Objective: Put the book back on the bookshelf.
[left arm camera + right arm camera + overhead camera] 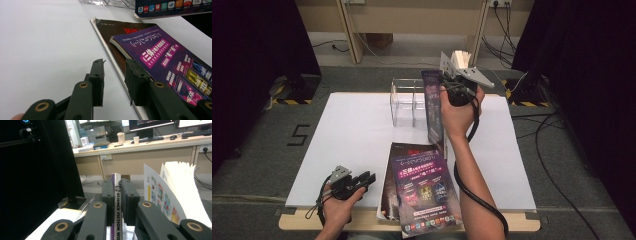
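A purple magazine (433, 107) is held up off the table by the right gripper (451, 82), with the jaws clamped on its spine; in the right gripper view the spine (117, 205) is seen pinched tight between the two black pads, standing upright, and its loose pages (182, 192) are fanned out to the side; in the high view the magazine hangs on edge just beside the clear plastic holder (408, 102), which sits at the far middle of the white table sheet (347, 135); whether the magazine touches the holder can't really be told. Two more magazines are left lying flat at the near edge: a purple-covered one (424, 187) stacked on a dark brown one (391, 180), the lower one sticking out to the left. The left gripper (362, 181) is rested low over the sheet just left of that stack, jaws partly apart with nothing between them; in the left gripper view the right pad (136, 82) is seen right at the edge of the brown magazine (117, 37), with contact hard to call.
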`<move>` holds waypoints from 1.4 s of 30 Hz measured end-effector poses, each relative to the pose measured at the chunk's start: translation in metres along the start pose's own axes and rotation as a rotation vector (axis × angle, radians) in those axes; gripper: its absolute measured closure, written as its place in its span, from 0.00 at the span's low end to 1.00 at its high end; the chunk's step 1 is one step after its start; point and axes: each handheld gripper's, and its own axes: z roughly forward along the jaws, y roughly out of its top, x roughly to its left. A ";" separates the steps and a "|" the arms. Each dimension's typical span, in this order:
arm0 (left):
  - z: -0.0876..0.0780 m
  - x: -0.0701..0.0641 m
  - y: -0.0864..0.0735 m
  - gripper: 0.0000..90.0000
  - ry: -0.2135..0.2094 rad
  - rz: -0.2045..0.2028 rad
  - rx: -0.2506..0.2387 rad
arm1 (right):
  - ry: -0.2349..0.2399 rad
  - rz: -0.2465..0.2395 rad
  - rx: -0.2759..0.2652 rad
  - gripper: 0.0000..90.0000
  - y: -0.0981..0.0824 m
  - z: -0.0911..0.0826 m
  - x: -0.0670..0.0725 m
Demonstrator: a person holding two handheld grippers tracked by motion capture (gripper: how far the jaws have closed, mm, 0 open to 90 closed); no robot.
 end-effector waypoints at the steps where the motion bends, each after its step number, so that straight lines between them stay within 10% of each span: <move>1: 0.000 0.000 0.000 0.75 0.001 0.000 0.000 | -0.006 -0.005 0.003 0.92 0.000 0.002 0.000; 42: 0.002 0.003 -0.002 0.76 -0.013 0.002 0.006 | -0.070 0.006 -0.049 0.92 0.010 0.082 -0.005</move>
